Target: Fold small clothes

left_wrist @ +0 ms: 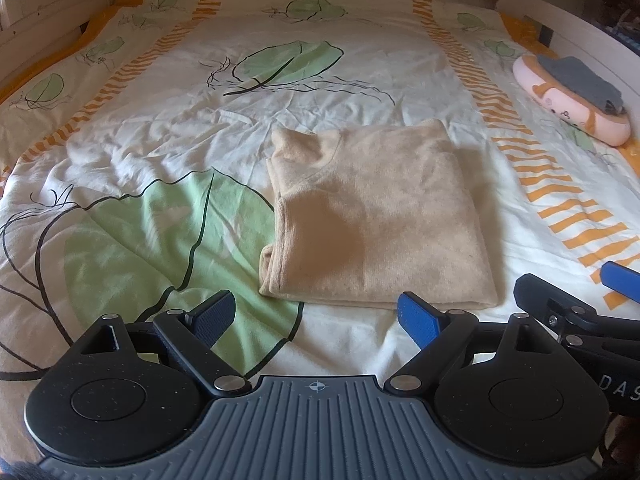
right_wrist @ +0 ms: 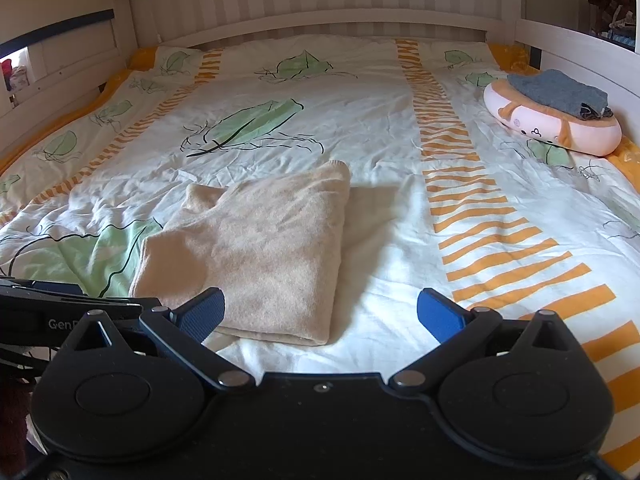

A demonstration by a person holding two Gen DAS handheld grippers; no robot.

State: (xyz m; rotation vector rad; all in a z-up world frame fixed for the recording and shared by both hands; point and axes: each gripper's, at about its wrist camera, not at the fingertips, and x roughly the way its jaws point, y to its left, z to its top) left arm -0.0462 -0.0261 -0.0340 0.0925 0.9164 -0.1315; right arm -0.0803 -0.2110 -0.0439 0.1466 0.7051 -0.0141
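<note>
A beige knitted garment (left_wrist: 372,216) lies folded into a flat rectangle on the bed cover; the right wrist view shows the same garment (right_wrist: 256,252) left of centre. My left gripper (left_wrist: 316,314) hangs just short of its near edge, open, with nothing between its blue pads. My right gripper (right_wrist: 320,312) is open too, over the garment's near right corner, and holds nothing. Part of my right gripper (left_wrist: 580,300) shows at the right edge of the left wrist view.
The bed cover (left_wrist: 192,128) is white with green leaves and orange stripes, wrinkled. A pink plush cushion (right_wrist: 552,128) with a folded grey cloth (right_wrist: 560,92) on it rests at the far right. White wooden bed rails (right_wrist: 320,24) close in the far end and sides.
</note>
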